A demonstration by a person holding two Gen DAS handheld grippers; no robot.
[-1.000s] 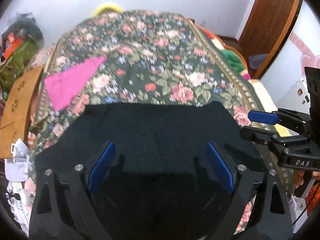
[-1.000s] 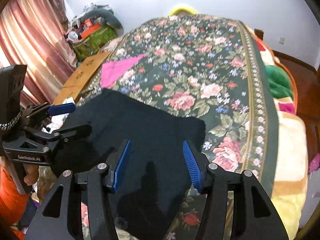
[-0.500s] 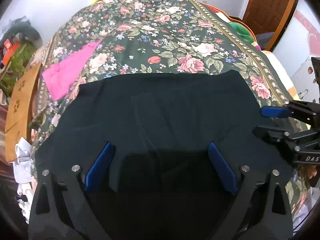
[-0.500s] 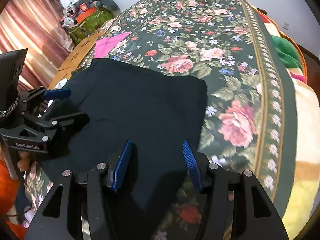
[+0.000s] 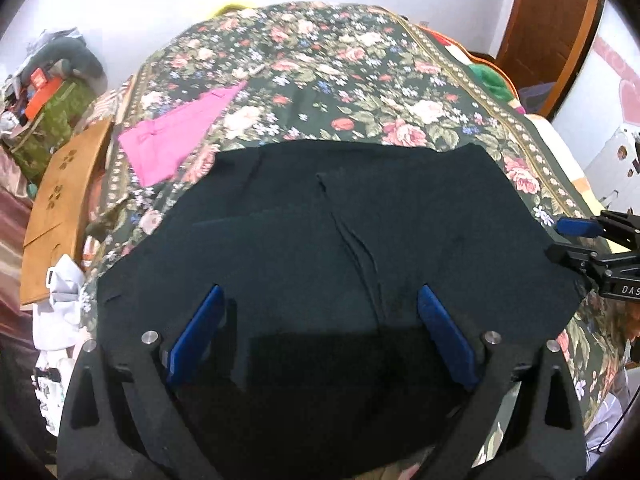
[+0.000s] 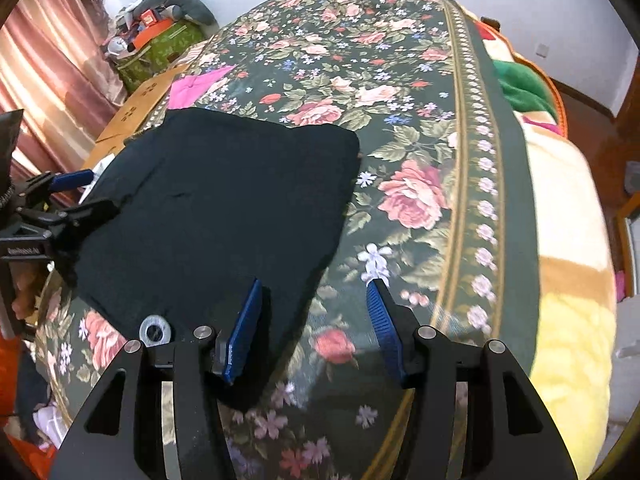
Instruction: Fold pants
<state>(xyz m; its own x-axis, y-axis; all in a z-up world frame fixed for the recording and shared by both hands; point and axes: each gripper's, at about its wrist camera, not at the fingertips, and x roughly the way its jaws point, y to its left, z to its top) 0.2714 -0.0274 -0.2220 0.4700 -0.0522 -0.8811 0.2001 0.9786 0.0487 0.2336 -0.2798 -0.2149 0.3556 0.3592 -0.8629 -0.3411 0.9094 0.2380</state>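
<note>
The black pants [image 5: 340, 232] lie folded flat on the floral bedspread [image 5: 320, 64], near its front edge; they also show in the right wrist view [image 6: 216, 200]. My left gripper [image 5: 320, 300] is open and empty, its blue pads over the near part of the pants. My right gripper [image 6: 316, 292] is open and empty, straddling the pants' right front edge; it shows at the right in the left wrist view [image 5: 560, 236]. The left gripper shows at the left in the right wrist view [image 6: 88, 192].
A pink garment [image 5: 176, 136] lies on the bed beyond the pants at the left. A wooden board [image 5: 60, 208] and a cluttered green box [image 5: 48, 120] stand left of the bed. A green cloth [image 6: 524, 84] and a yellow blanket [image 6: 572, 240] lie at the right.
Both grippers have moved closer and lower over the pants, then the views tilted back up. The right gripper has shifted right, to the pants' edge. Both stay open.
</note>
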